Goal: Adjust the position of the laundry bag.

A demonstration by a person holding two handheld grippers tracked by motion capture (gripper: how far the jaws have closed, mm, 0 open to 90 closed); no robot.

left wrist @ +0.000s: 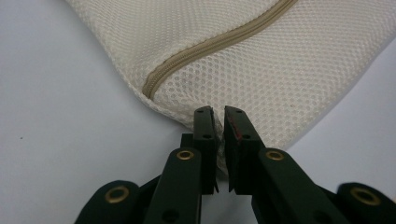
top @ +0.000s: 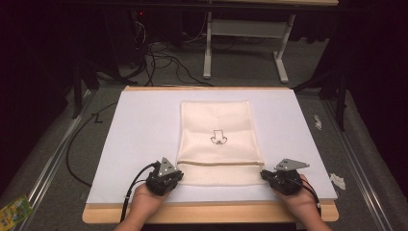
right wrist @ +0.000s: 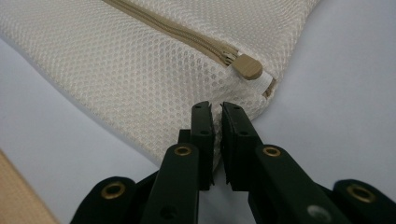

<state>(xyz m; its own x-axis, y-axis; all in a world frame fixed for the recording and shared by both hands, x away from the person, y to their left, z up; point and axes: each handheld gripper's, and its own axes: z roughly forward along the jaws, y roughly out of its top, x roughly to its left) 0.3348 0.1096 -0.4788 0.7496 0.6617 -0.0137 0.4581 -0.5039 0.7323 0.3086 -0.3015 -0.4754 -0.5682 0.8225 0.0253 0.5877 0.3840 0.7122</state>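
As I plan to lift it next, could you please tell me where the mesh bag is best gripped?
Grip the mesh bag at its two near corners, coming from the person's side: it lies flat, its thin edge there fits between jaws, and each hand-held gripper already pinches one.

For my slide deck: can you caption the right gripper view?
Right claw pinching the corner of a cream mesh laundry bag just below its tan zipper pull.

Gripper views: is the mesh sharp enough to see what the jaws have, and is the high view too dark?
Left gripper view: mesh bag weave and zipper crisp, jaws soft up close. Right gripper view: zipper pull sharp, even light. High view: white mat well lit, surroundings dark, bag's print slightly soft.
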